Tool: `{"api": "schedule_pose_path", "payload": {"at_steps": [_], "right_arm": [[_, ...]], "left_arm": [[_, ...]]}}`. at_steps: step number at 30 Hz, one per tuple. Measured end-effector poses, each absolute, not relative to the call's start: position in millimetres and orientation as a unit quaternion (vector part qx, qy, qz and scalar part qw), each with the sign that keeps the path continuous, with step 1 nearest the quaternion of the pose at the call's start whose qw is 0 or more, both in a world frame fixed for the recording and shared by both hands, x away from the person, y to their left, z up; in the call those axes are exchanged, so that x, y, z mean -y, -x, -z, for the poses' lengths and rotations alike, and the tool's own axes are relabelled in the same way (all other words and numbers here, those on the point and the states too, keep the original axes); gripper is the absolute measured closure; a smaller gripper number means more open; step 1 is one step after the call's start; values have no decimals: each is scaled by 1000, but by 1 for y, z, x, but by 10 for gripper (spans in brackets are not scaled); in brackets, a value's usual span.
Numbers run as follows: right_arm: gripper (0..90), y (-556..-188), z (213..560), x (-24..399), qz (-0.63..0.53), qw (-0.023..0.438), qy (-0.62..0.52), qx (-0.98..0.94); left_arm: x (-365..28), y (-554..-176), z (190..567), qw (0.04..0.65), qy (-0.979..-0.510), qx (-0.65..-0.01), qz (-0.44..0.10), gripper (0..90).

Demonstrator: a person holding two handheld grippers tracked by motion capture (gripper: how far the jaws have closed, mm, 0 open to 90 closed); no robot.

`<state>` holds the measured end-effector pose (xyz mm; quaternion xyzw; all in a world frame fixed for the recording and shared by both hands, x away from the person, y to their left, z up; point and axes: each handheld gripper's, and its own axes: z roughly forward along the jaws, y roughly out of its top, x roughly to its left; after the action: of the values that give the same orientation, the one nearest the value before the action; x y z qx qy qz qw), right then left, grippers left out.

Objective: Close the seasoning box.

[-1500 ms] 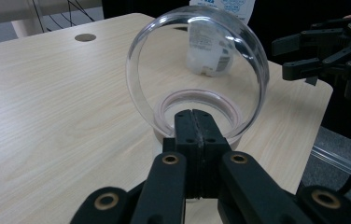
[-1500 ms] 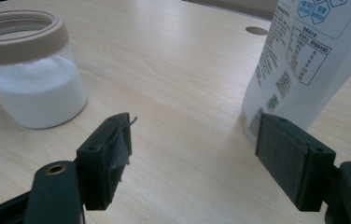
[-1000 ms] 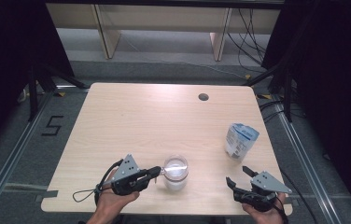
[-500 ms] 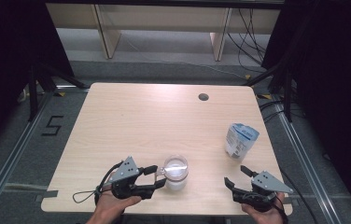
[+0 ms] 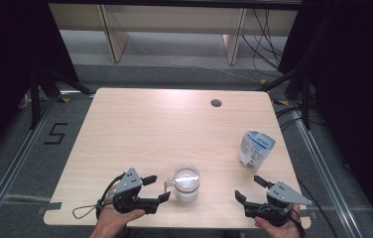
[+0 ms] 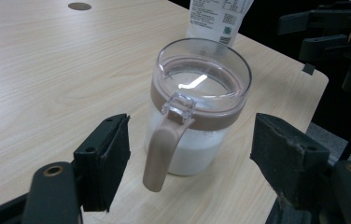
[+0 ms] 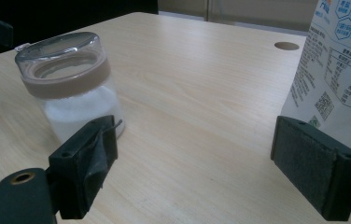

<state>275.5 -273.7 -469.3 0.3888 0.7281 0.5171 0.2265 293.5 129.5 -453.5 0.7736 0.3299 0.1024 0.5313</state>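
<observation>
Left gripper (image 5: 157, 187) has just been opening, its fingers (image 6: 103, 161) now spread either side of the jar's (image 5: 186, 182) handle (image 6: 162, 149), touching nothing. The jar stands upright near the tabletop's (image 5: 164, 129) front edge. Right gripper (image 5: 250, 188), fingers (image 7: 87, 163) also just opening, sits wide and empty, the pouch (image 5: 255, 148) just beyond it.

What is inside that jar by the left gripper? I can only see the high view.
Observer: White powder, about halfway up the jar.
Operator: Is the gripper holding it?
Observer: No. The brown handle sits between the left gripper's pads, untouched; its jaws have just been opening.
Operator: What is on the bag?
Observer: The bag has small print and a QR code.
</observation>
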Motion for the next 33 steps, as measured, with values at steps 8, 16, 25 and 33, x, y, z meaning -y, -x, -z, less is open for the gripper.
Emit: {"api": "schedule_pose_path", "payload": {"at_steps": [8,16,25,33], "right_arm": [[156,-277,472,274,-506,228,-381,-739],[156,-281,474,273,-508,217,-386,-739],[156,-280,473,269,-505,215,-380,-745],[156,-277,473,269,-502,219,-379,-746]], "left_arm": [[-136,-292,456,528,-769,-344,-104,263],[-142,-288,461,520,-767,-361,-105,260],[-152,-280,469,514,-765,-372,-106,260],[-160,-277,476,513,-769,-367,-102,256]]}}
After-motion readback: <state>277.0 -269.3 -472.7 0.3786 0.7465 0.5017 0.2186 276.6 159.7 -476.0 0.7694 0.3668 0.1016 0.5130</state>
